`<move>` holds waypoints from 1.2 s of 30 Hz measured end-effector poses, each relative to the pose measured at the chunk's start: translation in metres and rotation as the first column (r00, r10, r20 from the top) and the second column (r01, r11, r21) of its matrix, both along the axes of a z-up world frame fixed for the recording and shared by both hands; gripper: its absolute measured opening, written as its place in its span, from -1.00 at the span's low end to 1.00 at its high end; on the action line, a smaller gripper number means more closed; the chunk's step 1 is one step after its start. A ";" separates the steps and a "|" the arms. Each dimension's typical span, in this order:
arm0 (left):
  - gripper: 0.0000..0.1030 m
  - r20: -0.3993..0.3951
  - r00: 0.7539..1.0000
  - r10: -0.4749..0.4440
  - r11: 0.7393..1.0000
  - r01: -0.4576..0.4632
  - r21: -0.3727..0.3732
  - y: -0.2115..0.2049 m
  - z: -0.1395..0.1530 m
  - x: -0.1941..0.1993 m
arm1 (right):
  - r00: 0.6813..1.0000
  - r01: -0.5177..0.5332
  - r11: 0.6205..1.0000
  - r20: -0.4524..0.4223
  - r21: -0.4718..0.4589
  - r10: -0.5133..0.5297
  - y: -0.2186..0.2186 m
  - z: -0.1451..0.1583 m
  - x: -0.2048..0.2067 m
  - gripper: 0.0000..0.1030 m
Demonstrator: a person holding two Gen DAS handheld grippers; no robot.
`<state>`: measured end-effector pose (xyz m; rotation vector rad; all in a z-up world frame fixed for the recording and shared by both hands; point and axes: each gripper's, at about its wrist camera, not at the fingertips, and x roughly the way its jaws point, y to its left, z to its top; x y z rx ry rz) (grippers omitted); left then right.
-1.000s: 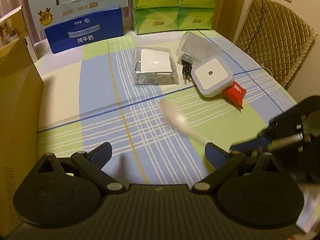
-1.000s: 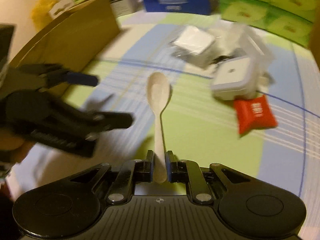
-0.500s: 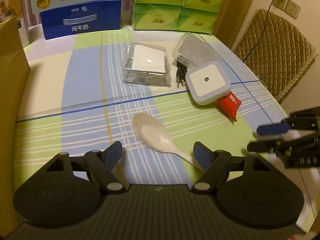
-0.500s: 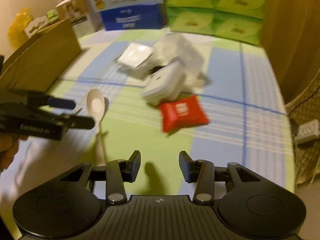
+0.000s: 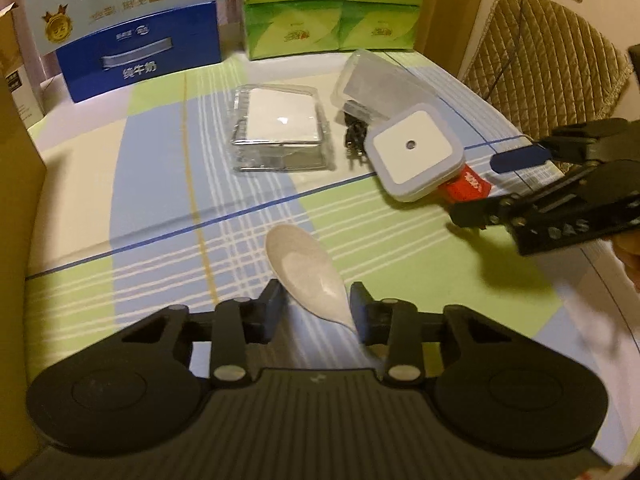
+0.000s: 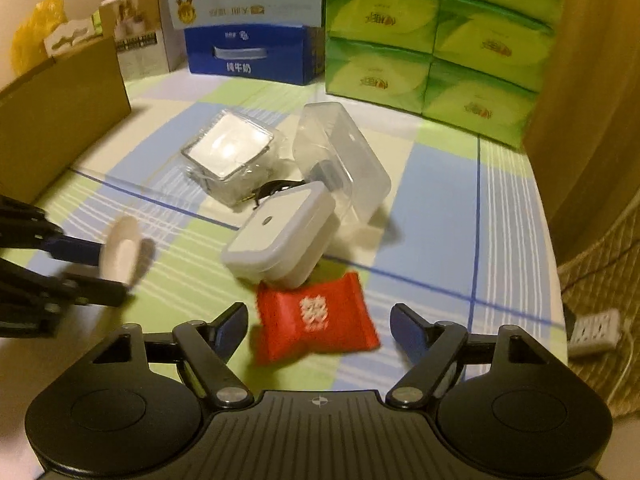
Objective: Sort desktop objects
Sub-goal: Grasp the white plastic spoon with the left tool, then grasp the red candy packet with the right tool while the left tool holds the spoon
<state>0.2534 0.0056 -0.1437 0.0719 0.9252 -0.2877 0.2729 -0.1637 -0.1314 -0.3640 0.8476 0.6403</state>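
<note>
Left wrist view: jaws closing around a pale spoon.
The left gripper [image 5: 318,308] has just been narrowing, its pads flanking the spoon [image 5: 306,270]; firm contact is unclear. The right gripper [image 6: 318,326] has just been spreading, hovering open over a red packet [image 6: 316,320], the white square device [image 6: 280,234] beyond, then green tissue packs [image 6: 432,36].
</note>
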 end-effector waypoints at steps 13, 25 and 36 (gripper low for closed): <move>-0.48 -0.013 0.996 -0.088 0.995 0.088 0.044 0.003 0.003 -0.019 | 0.989 0.047 0.999 -0.139 0.004 -0.046 0.004 0.005 -0.041 -0.12; -0.48 -0.038 0.986 -0.162 0.978 0.166 0.129 0.022 0.008 -0.073 | 0.955 0.176 0.984 -0.241 -0.001 -0.171 0.025 0.018 -0.090 -0.11; -0.31 0.073 0.986 -0.147 0.983 0.138 0.121 0.022 0.014 -0.060 | 0.979 0.176 0.981 -0.116 0.087 -0.165 0.011 0.006 -0.112 0.42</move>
